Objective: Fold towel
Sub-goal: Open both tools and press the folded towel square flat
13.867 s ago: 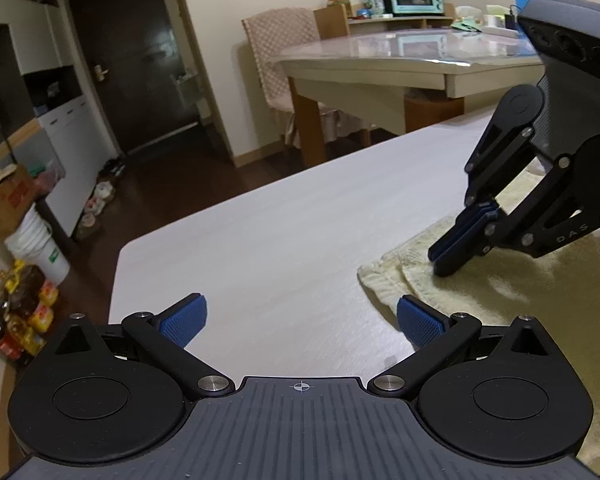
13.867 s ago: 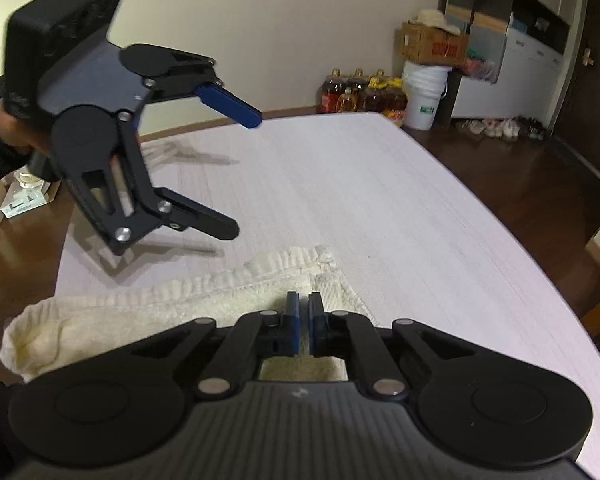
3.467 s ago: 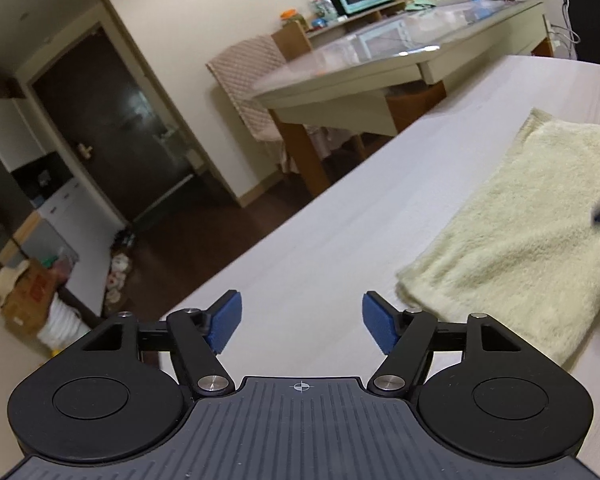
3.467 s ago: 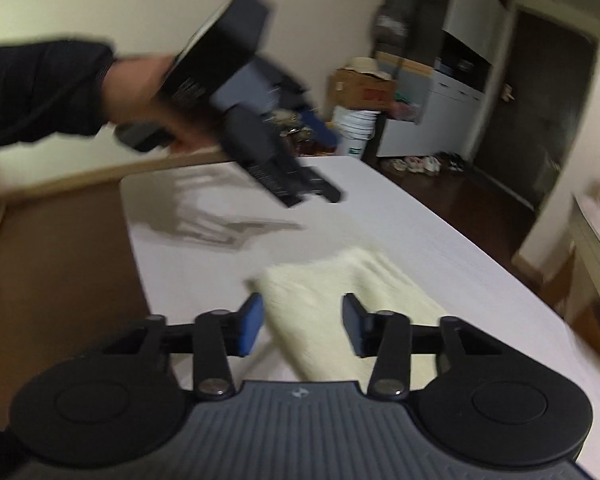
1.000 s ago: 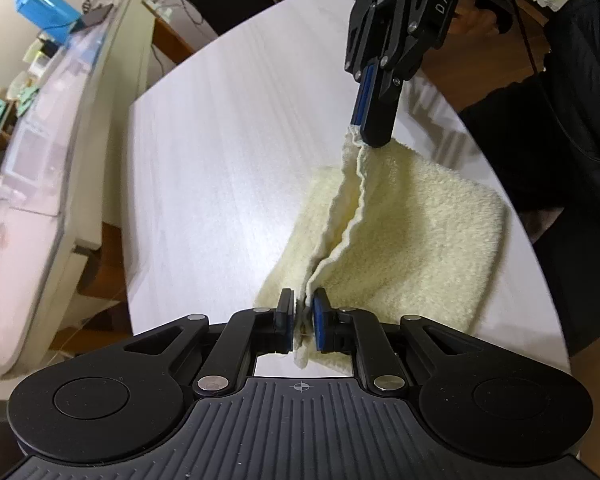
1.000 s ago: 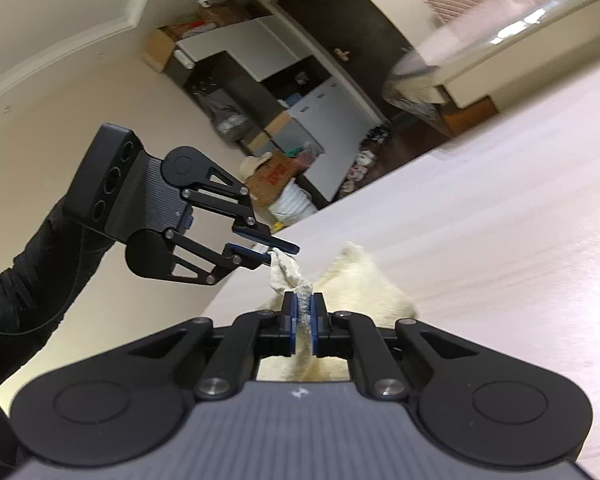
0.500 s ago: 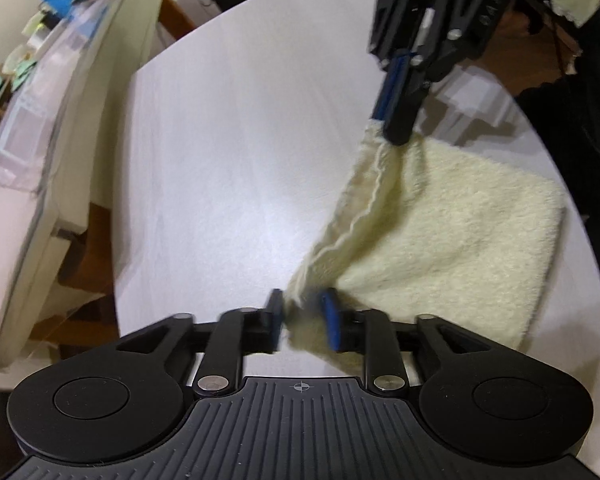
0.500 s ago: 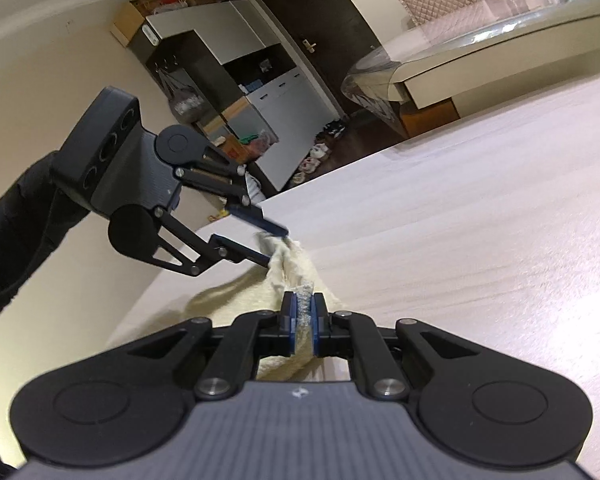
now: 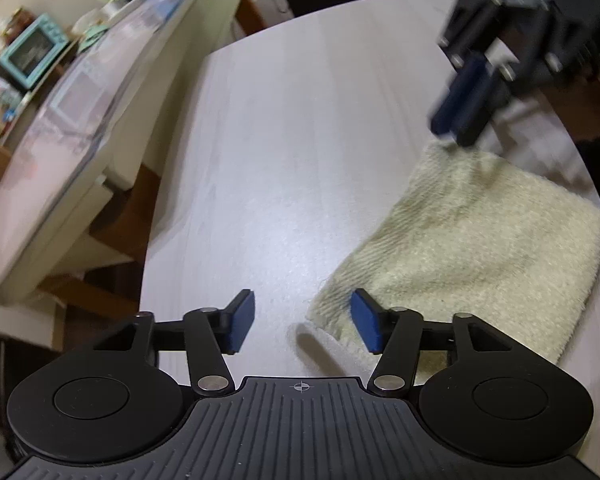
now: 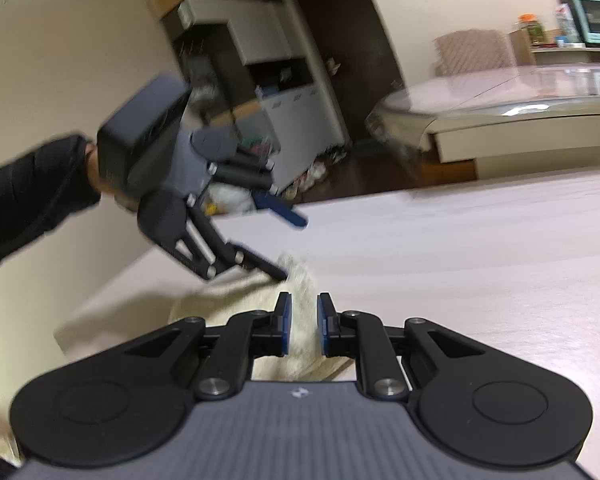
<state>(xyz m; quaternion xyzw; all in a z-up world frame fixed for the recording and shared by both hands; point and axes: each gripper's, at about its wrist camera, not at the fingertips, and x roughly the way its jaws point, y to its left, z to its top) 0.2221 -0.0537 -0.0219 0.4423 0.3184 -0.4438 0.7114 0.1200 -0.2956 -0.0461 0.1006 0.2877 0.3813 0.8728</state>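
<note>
We are looking at the towel [image 9: 472, 248] lying folded on the pale counter [image 9: 292, 140], toward its right side and close to the near-right edge. Our left tongs [image 9: 302, 322] are standing wide apart, holding nothing, with the right pad just over the towel's near-left corner. Our right tongs [image 10: 302, 330] are slightly apart with towel pile showing in the gap between the pads; they are not squeezing it, as far as we can judge.

What we are worrying about is that corner pile between the right pads: if we are pulling away before the pads are fully clear, the loops could be catching and dragging the top layer, undoing the fold. The same goes for the left tongs, whose right pad is hanging so close to the near corner that a careless sweep could be flipping it. The towel is also sitting near the counter's edge, so any tug toward us could be sliding it off.

The left wrist view is giving us the whole folded rectangle and its edges, though the right tongs [image 9: 462, 100] there are blurred and we cannot tell their gap. The right wrist view is showing that gap clearly, and the left tongs [image 10: 288, 246] open above the towel's far end [image 10: 296, 272].
</note>
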